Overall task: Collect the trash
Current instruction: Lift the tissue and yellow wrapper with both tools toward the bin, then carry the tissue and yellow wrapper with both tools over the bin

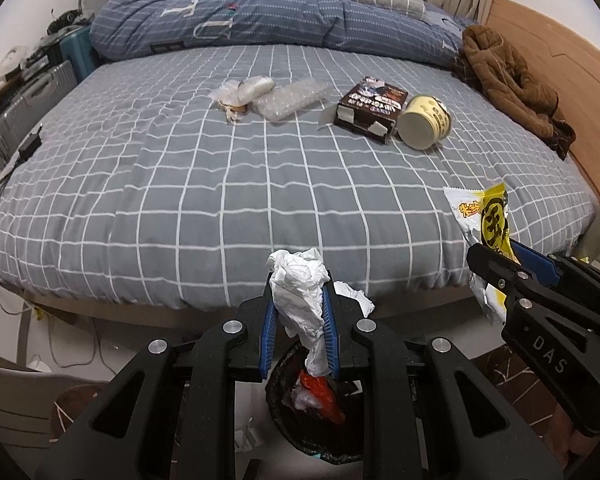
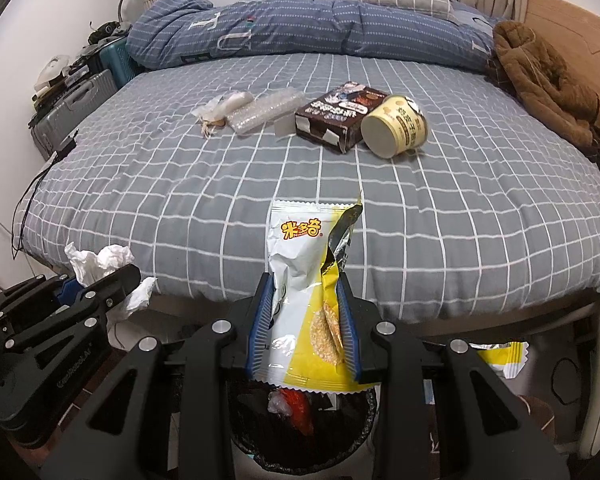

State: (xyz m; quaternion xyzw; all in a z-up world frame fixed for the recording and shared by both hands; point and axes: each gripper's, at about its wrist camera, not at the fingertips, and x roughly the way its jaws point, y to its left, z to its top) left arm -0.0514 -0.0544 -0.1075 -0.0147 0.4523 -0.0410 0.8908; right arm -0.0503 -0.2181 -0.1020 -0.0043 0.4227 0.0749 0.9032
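Observation:
My left gripper (image 1: 299, 280) is shut on a crumpled white tissue (image 1: 300, 292), held over the black-lined trash bin (image 1: 288, 432) at the foot of the bed. My right gripper (image 2: 305, 284) is shut on a yellow-and-white snack wrapper (image 2: 304, 280), also above the bin (image 2: 260, 440), which holds red and white scraps. In the left wrist view the right gripper (image 1: 496, 256) and wrapper (image 1: 484, 220) appear at right. On the bed lie a brown box (image 2: 338, 118), a tipped cream cup (image 2: 394, 126), clear plastic packaging (image 2: 266, 114) and a small plastic bag (image 2: 224, 110).
A grey checked bed (image 2: 180, 184) fills the view, with a blue duvet (image 2: 300, 28) and brown jacket (image 2: 548, 88) at the back. Suitcases (image 2: 76, 100) stand at left, a cable (image 2: 32, 200) trails over the bed's edge. Another wrapper (image 2: 504, 356) lies on the floor at right.

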